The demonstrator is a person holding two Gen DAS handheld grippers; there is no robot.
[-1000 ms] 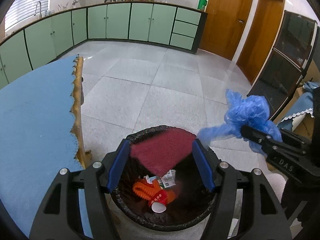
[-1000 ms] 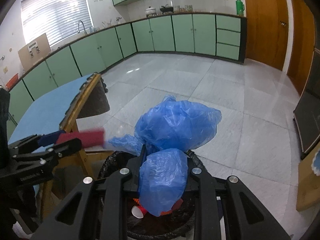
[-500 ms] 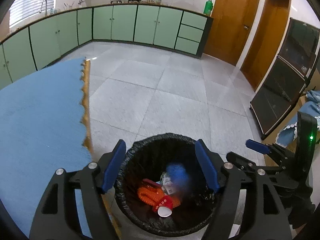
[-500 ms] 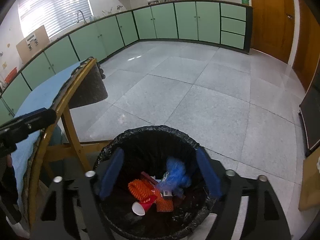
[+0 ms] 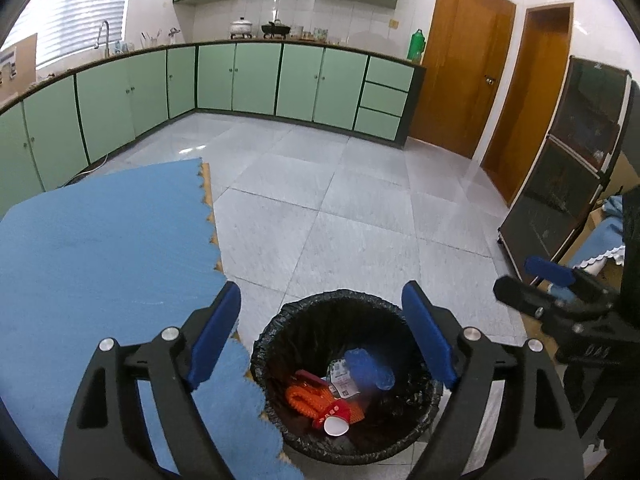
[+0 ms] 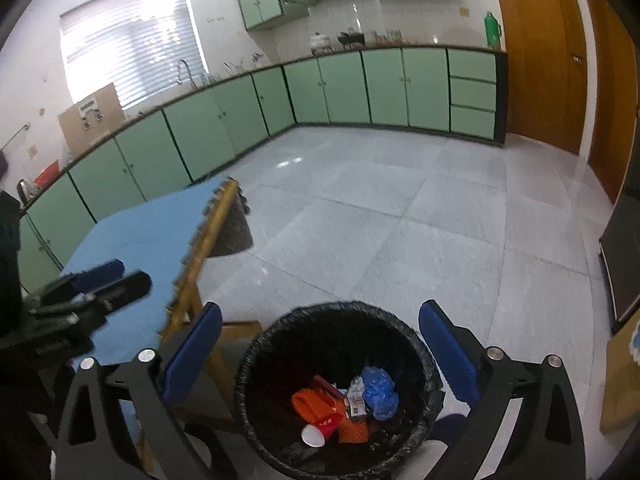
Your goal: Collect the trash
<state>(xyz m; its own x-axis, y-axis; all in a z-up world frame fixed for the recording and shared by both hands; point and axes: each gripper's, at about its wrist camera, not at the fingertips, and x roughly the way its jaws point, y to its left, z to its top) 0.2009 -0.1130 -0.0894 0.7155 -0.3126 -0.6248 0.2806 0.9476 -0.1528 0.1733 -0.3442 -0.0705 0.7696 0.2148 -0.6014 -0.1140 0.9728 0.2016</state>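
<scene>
A round bin with a black liner (image 5: 304, 312) stands on the floor beside the table; it also shows in the right wrist view (image 6: 424, 356). Inside lie a blue plastic bag (image 5: 366, 366) (image 6: 379, 392), orange netting (image 5: 306, 396) (image 6: 310, 404), a red paper cup (image 5: 334, 424) (image 6: 318, 432) and a paper wrapper (image 6: 356, 398). My left gripper (image 5: 322, 338) is open and empty above the bin's near side. My right gripper (image 6: 318, 354) is open and empty above the bin. Each gripper shows at the edge of the other's view.
A table with a blue foam mat (image 5: 100, 248) and jagged edge lies left of the bin; its wooden frame (image 6: 200, 256) shows in the right wrist view. Grey tiled floor (image 5: 360, 208) stretches to green cabinets. A dark cabinet (image 5: 560, 184) stands at right.
My left gripper let go of a red cloth and my right gripper let go of the blue bag; both fell into the bin. Both grippers opened and rose, tilting up.
</scene>
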